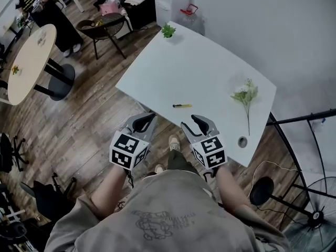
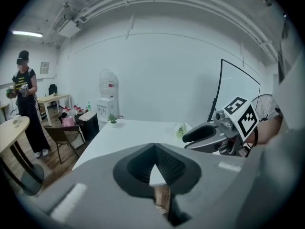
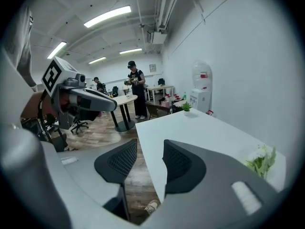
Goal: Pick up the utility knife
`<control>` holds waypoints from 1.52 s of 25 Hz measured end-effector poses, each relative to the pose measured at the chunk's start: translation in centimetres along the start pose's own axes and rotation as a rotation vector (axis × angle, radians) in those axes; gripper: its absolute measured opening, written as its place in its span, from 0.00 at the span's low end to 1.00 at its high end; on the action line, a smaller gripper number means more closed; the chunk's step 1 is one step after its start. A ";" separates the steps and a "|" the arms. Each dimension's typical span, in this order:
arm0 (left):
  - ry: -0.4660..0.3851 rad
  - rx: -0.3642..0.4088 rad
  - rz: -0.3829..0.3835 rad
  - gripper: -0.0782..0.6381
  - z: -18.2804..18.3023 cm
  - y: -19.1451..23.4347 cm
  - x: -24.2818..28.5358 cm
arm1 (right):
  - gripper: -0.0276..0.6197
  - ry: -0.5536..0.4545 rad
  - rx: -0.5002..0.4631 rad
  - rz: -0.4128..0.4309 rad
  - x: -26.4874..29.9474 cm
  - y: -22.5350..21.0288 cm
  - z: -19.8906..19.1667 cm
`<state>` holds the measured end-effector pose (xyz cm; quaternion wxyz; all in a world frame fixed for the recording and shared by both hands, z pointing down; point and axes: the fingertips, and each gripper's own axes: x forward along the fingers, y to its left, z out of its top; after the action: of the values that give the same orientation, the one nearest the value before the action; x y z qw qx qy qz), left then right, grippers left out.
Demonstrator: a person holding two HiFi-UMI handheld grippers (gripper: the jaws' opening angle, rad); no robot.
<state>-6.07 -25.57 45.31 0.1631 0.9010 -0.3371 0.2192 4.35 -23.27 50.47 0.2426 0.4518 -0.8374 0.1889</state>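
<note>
The utility knife (image 1: 182, 105), slim and yellow with a dark end, lies flat near the front edge of the white table (image 1: 210, 72). Both grippers hover off that edge, just short of the knife and apart from it. My left gripper (image 1: 150, 117) is below and left of the knife, its jaw tips meeting with nothing between them (image 2: 153, 147). My right gripper (image 1: 195, 119) is below and right of the knife, its pads a small gap apart and empty (image 3: 150, 149). Neither gripper view shows the knife.
A white flower sprig (image 1: 245, 94) lies at the table's right side, with a small round cable hole (image 1: 242, 141) near the front corner. A small potted plant (image 1: 168, 30) stands at the far corner. Beyond the table are a chair (image 1: 102, 28), a round table (image 1: 29, 62) and a person (image 1: 42, 7). A fan (image 1: 315, 214) stands at right.
</note>
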 end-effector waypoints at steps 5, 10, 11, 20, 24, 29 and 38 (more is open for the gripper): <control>0.070 -0.032 0.013 0.11 -0.9 2.1 4.4 | 0.35 0.077 -0.022 0.051 3.8 -2.8 -1.2; 0.155 -0.068 0.026 0.11 -2.6 3.6 8.1 | 0.35 0.175 -0.094 0.127 6.9 -4.1 -2.8; 0.169 -0.077 0.024 0.11 -2.9 3.7 8.7 | 0.35 0.194 -0.104 0.143 7.4 -4.3 -3.2; 0.260 -0.115 0.017 0.11 -5.4 4.8 12.8 | 0.32 0.316 -0.241 0.225 11.8 -5.9 -6.1; 0.312 -0.136 0.009 0.11 -7.6 5.0 13.3 | 0.32 0.374 -0.280 0.247 13.2 -5.8 -7.8; 0.362 -0.121 -0.013 0.11 -9.4 5.6 13.7 | 0.32 0.436 -0.361 0.244 14.8 -5.9 -9.4; 0.455 -0.038 -0.082 0.11 -12.2 8.2 15.6 | 0.32 0.532 -0.488 0.262 16.9 -6.4 -11.3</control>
<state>-4.59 -34.47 64.75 0.2606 0.8379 -0.2589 0.4037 4.40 -31.77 69.97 0.5257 0.2049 -0.8163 0.1241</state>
